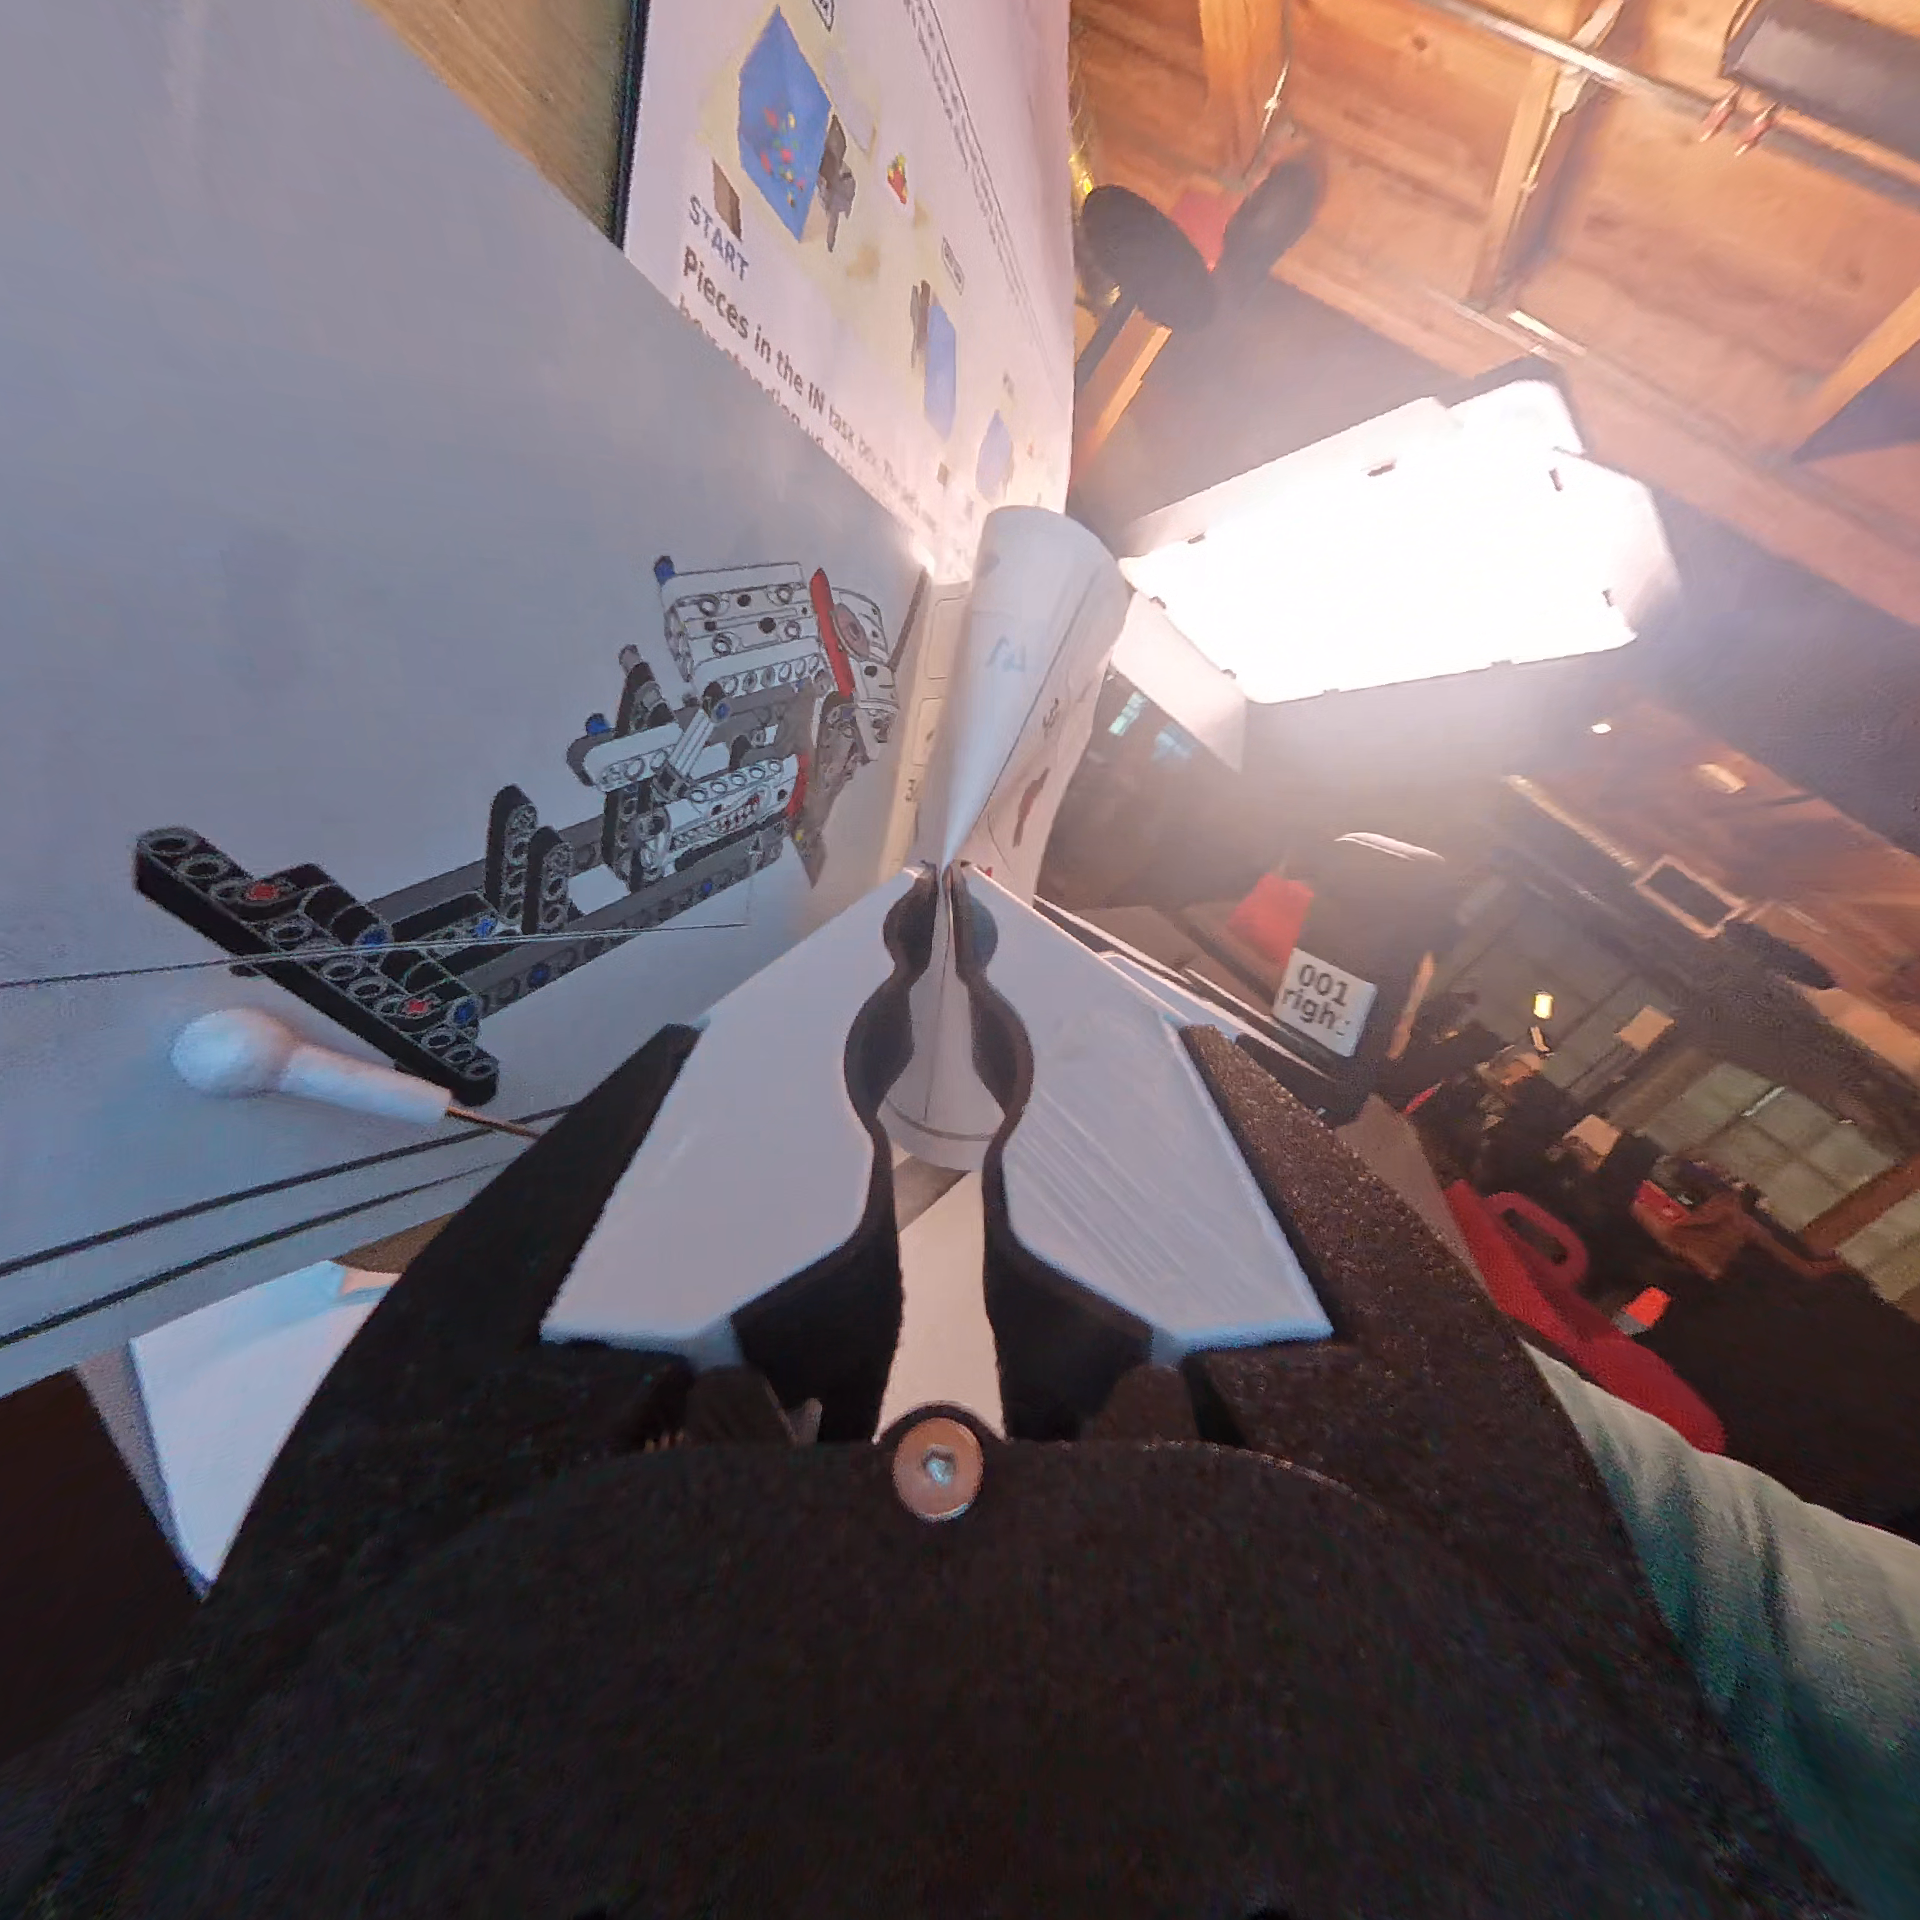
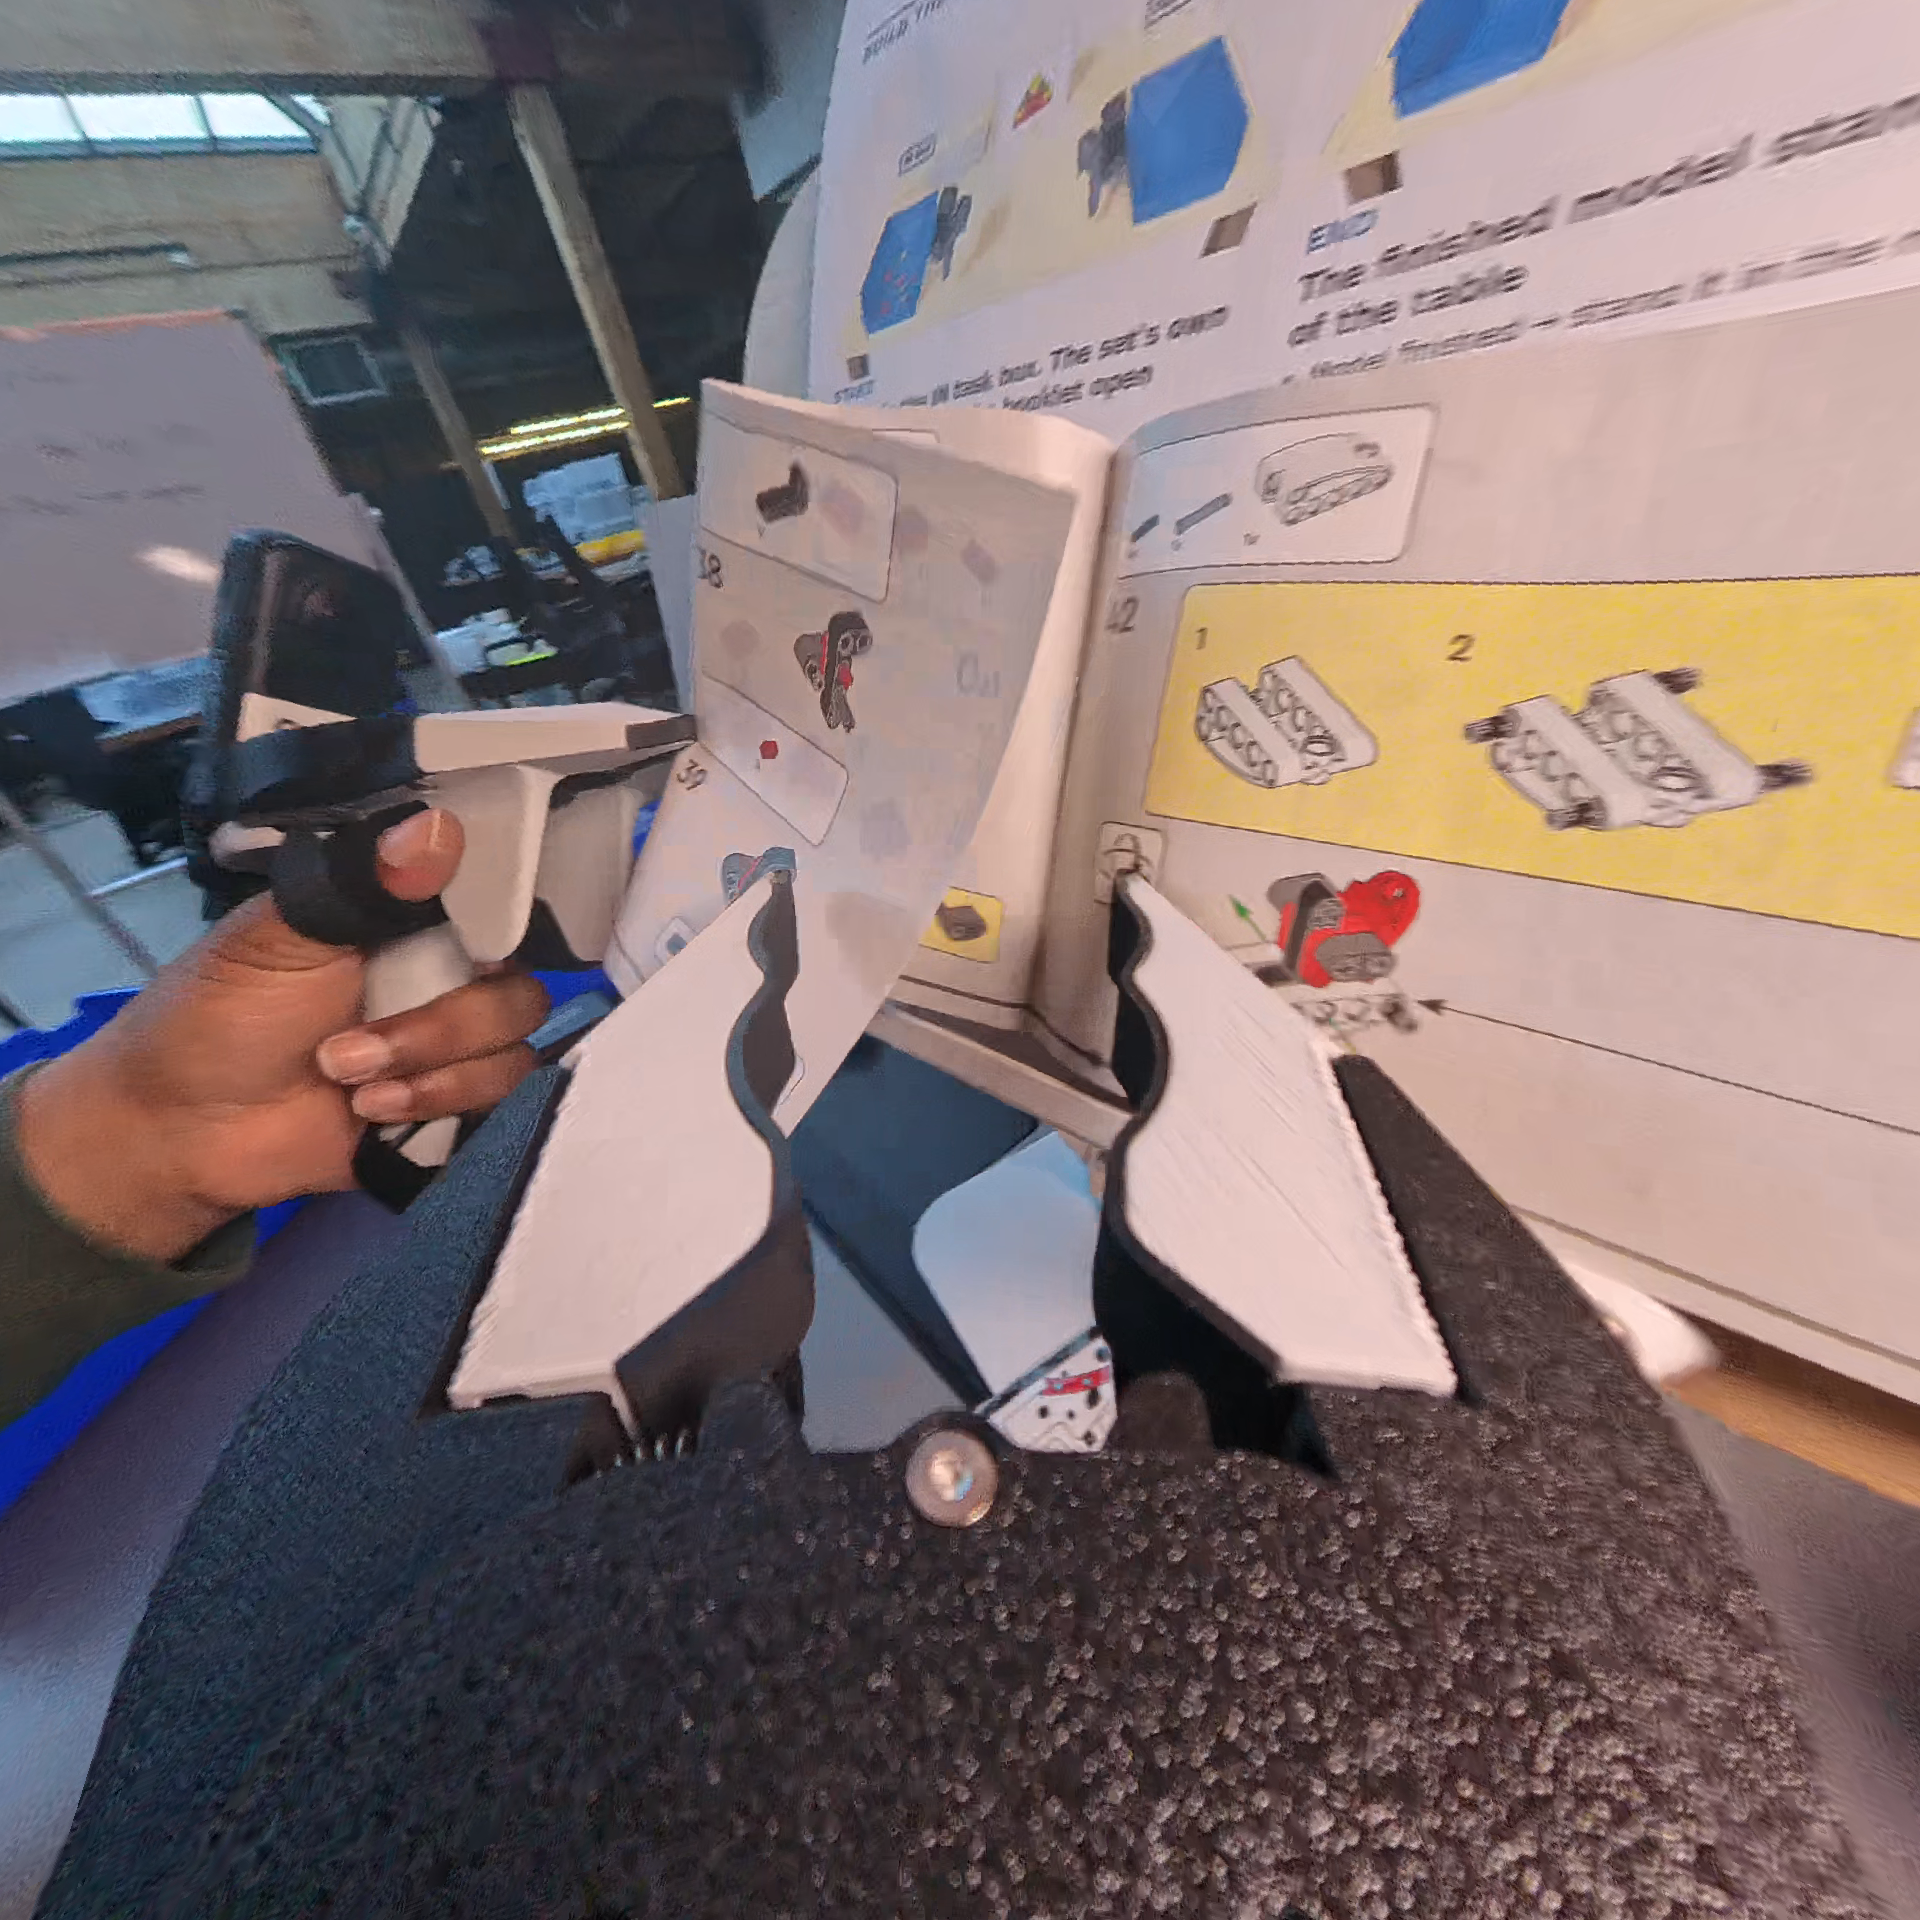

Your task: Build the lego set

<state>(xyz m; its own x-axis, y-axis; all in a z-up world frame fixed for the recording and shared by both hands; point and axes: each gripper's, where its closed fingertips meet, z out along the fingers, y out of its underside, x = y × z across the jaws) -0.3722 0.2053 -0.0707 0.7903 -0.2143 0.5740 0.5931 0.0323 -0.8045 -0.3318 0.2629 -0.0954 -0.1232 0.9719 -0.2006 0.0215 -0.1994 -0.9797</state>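
Pinching booklet page [image 1: 1023,665], left tongs [image 1: 943,878]; right tongs [image 2: 951,894] agape

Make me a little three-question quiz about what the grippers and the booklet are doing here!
1. True or false: the left gripper is shut on a page of the instruction booklet.
2. The right gripper is: A) open, B) shut on a brick.
3. Fill in: the person's hand holds the other ____.

Key: 1 true; 2 A; 3 gripper.
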